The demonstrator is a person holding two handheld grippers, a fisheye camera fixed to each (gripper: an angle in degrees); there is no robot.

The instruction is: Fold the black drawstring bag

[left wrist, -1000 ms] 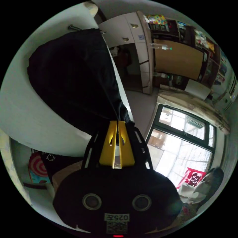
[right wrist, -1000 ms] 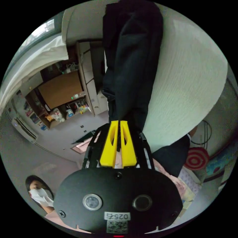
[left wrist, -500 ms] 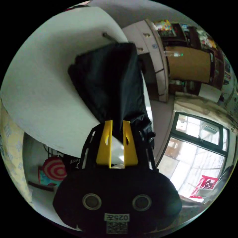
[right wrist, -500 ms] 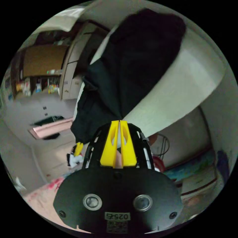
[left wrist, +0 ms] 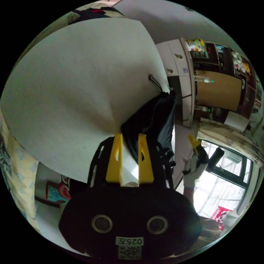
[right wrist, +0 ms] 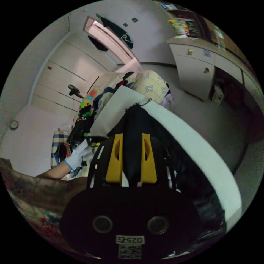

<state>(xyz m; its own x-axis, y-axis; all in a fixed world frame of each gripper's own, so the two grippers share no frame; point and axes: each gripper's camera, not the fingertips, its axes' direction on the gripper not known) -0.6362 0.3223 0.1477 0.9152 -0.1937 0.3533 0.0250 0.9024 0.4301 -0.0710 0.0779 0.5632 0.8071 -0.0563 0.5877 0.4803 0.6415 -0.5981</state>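
Black drawstring bag lies on the table beyond both parted hand-held grippers.

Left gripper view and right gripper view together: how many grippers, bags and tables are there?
Grippers: 2, left gripper and right gripper
Bags: 1, black bag
Tables: 1, white table
Total: 4

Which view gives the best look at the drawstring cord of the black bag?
The left gripper view: the cord lies clearly against the white table. The right gripper view shows it small, at the bag's far end.
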